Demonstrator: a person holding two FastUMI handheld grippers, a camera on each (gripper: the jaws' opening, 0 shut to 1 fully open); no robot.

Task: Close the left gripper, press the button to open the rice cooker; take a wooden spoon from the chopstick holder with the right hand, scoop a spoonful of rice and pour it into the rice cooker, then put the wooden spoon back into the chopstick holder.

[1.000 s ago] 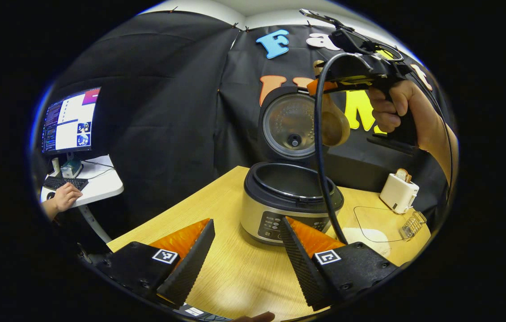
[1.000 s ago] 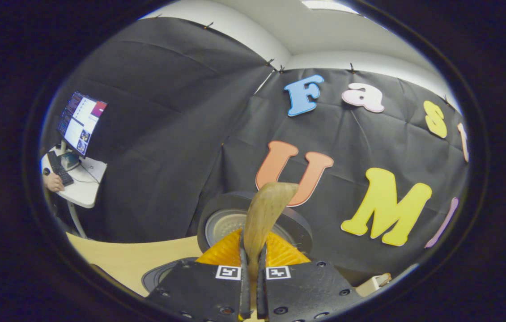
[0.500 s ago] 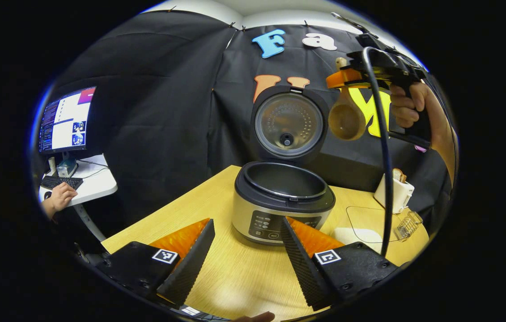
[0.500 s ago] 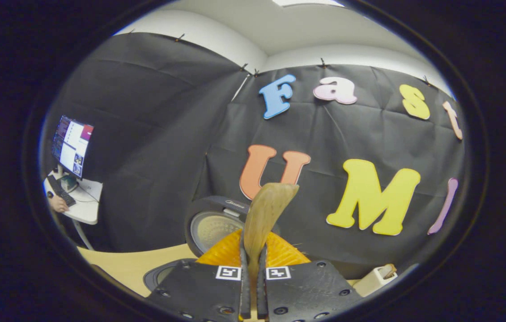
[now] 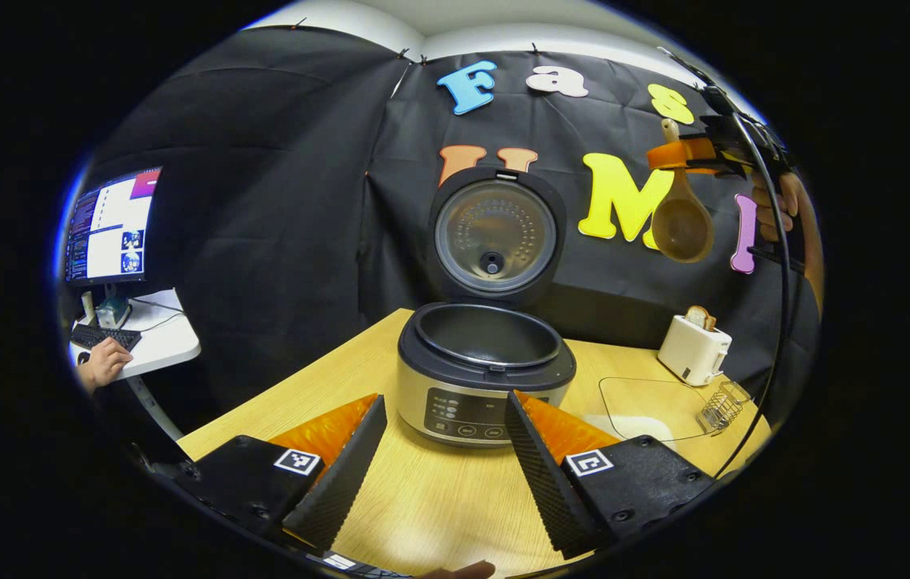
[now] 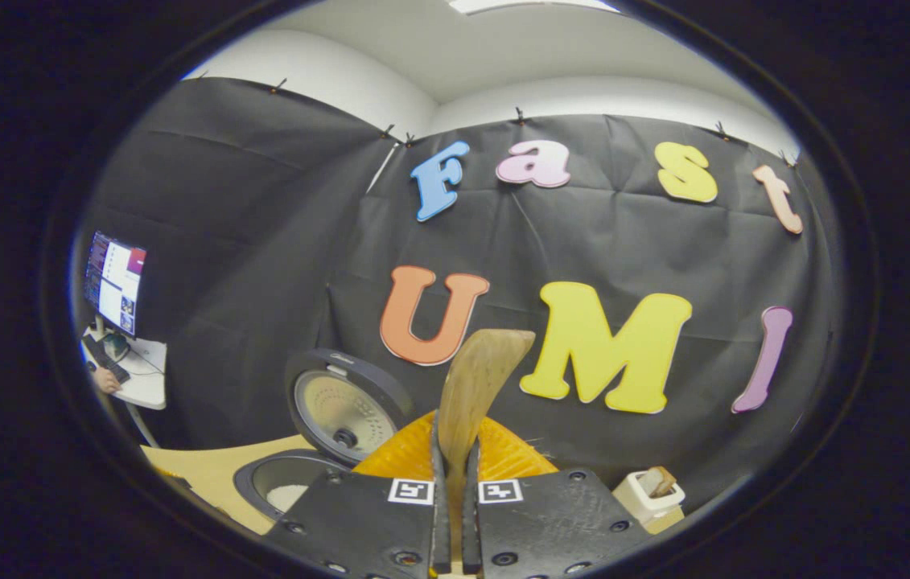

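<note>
Right tool (image 6: 455,490), clamped on the spoon (image 6: 477,378), hung high above the holder (image 5: 722,406); left tool (image 5: 442,450) stood wide open, empty, before the open cooker (image 5: 485,362) on the desk (image 5: 430,507). Return step likely: lower spoon into holder.

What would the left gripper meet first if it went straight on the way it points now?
Most likely the rice cooker: its front panel sits straight ahead between the open left gripper's fingers, with bare table before it. Depth is hard to judge.
</note>
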